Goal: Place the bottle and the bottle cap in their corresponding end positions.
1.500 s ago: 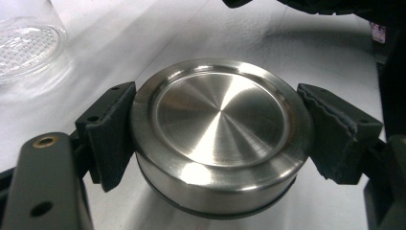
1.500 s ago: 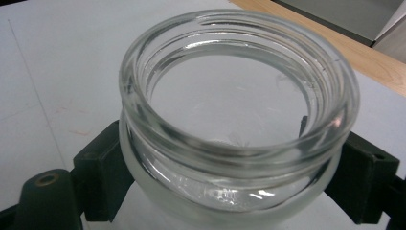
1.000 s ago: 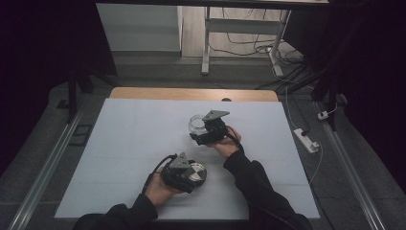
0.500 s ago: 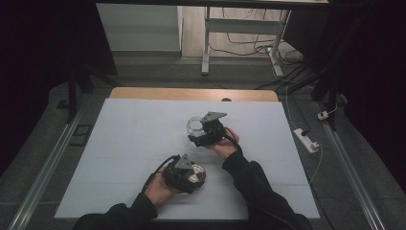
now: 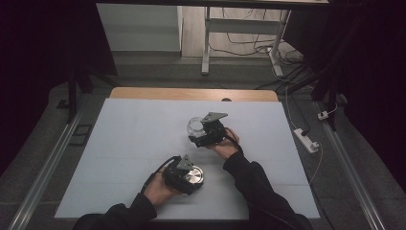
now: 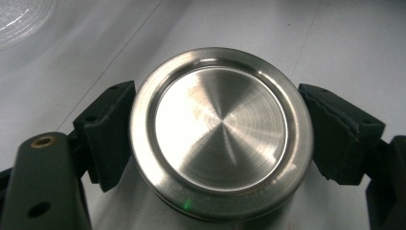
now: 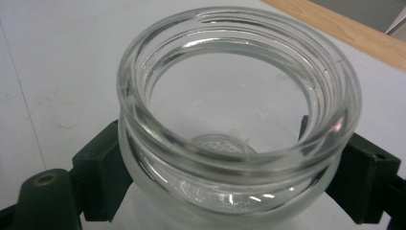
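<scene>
The left gripper has its jaws clamped on the rim of a round metal lid, one black pad on each side, and the lid sits low over the white surface near the person's edge. The right gripper has its jaws clenched around the neck of a clear glass jar, just under the threaded mouth, and the jar stands upright and empty further back, well apart from the lid. Both grips look risky to me: the pads meet smooth, curved walls at narrow points, so a tilt of the wrist could let the lid swivel or slide out, and the jar could slip down through the jaws if it is lifted by its neck alone. If the lid is next brought to the mouth, coming in crooked could cross the threads or knock glass against metal; squeezing harder to compensate might chip the rim. The left gripper's cable trails close by the lid and could snag. No brand, label or writing can be read on either thing.
</scene>
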Tool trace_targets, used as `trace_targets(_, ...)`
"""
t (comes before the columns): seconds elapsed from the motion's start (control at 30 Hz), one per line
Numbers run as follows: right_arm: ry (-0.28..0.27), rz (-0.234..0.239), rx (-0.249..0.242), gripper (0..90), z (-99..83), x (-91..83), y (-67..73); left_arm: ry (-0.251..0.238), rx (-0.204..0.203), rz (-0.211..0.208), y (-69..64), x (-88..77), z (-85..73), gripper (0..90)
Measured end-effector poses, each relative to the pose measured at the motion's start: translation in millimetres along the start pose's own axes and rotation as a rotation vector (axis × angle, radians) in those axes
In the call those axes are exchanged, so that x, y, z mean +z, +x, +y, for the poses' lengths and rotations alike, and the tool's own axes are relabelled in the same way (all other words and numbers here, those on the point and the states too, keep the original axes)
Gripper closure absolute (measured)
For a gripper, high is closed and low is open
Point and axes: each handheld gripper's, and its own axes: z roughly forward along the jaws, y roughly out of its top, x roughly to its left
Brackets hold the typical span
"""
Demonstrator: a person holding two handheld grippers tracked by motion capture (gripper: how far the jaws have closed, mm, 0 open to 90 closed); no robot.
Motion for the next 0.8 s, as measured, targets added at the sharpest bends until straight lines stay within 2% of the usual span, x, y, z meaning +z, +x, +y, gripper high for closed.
trace_targets(0.2,0.009,0.002,0.005,13.8,1.0,-0.1,-0.2,-0.001,-0.019,-0.007,1.4,-0.8,-0.7,12.6)
trace_targets(0.33,0.010,0.047,0.044,7.3,1.8,-1.4,-3.1,-0.011,-0.051,-0.021,5.3,-3.4,-2.0,9.6)
trace_targets(0.37,0.011,0.046,0.047,6.6,2.4,-1.9,-3.5,-0.018,-0.062,-0.025,6.1,-4.0,-2.4,9.0)
trace_targets(0.57,-0.005,0.055,0.041,0.8,5.1,-8.3,-4.4,-0.048,-0.103,-0.050,9.6,-11.1,-3.5,5.2)
trace_targets(0.8,-0.008,0.056,0.028,0.0,6.3,-15.6,-3.0,-0.082,-0.128,-0.062,11.6,-25.0,-5.0,3.2)
